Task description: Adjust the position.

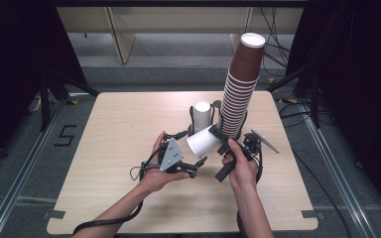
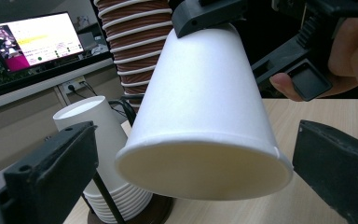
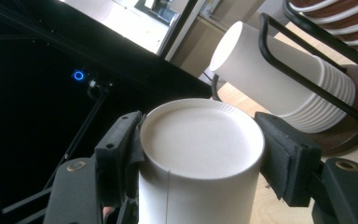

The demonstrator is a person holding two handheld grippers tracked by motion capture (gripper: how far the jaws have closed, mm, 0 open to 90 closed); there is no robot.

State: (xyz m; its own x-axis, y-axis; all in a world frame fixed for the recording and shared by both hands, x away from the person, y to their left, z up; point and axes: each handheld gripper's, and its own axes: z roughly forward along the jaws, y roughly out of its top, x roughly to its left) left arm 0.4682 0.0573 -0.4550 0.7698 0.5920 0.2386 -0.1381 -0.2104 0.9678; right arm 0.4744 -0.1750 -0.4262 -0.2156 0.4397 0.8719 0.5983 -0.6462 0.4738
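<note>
Above the table (image 1: 129,124), right tool (image 1: 218,135) clamps white cup (image 1: 203,142); left tool (image 1: 198,163) gapes.

In the left gripper view the brown stack (image 2: 137,42) runs off the top edge, and the white cup (image 2: 205,116) hides its foot. The right gripper (image 2: 242,18) is cut by the top edge, so its far jaw is out of sight. In the right gripper view the cup's (image 3: 200,154) mouth lies below the bottom edge, and the brown stack (image 3: 340,14) shows as a corner. In the high view the pen-like thing (image 1: 264,141) is too small to tell
</note>
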